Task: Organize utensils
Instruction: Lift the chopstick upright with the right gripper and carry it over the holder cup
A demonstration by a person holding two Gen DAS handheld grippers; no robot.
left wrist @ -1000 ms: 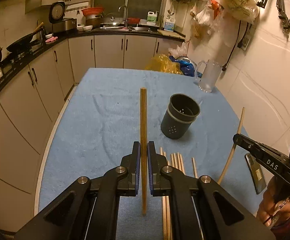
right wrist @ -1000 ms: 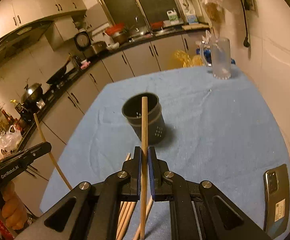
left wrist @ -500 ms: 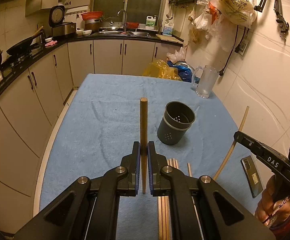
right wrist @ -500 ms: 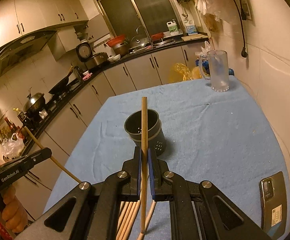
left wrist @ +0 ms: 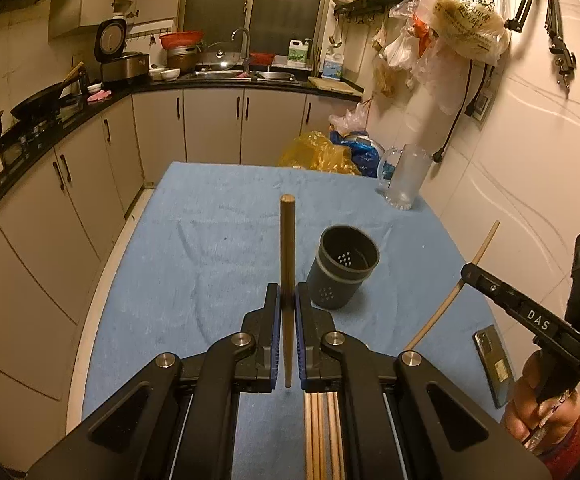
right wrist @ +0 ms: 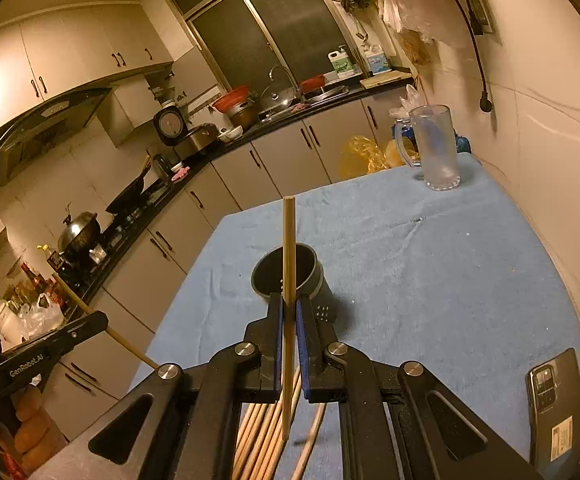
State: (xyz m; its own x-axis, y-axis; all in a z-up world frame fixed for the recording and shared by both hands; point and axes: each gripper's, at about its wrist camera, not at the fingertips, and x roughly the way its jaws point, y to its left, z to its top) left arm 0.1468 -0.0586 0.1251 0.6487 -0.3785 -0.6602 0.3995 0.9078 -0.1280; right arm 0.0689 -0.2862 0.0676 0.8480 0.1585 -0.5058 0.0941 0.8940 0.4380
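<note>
The left gripper [left wrist: 287, 304] has its blue-padded jaws clenched on a darker brown wooden chopstick [left wrist: 287, 264], which stands upright between them, its lower end clear of the blue cloth-covered tabletop [left wrist: 217, 256]. The right gripper [right wrist: 289, 316] grasps a paler wooden chopstick [right wrist: 288, 256] the same way, upright and pinched at about its middle. In the left wrist view that right gripper [left wrist: 468, 273] shows at the right edge, gripped by a hand [left wrist: 546, 420], with the pale chopstick [left wrist: 456, 296] slanting through its tip.

A dark grey perforated cylindrical utensil holder [left wrist: 344, 268] stands on the tabletop just beyond both grippers, slightly right of the left one; its inside looks bare of utensils. A bundle of loose wooden chopsticks [left wrist: 324, 432] lies flat on the cloth at the near edge, under the grippers. A clear glass mug [right wrist: 434, 148] stands at the far right corner, and a dark smartphone [right wrist: 554, 400] lies near right.
</note>
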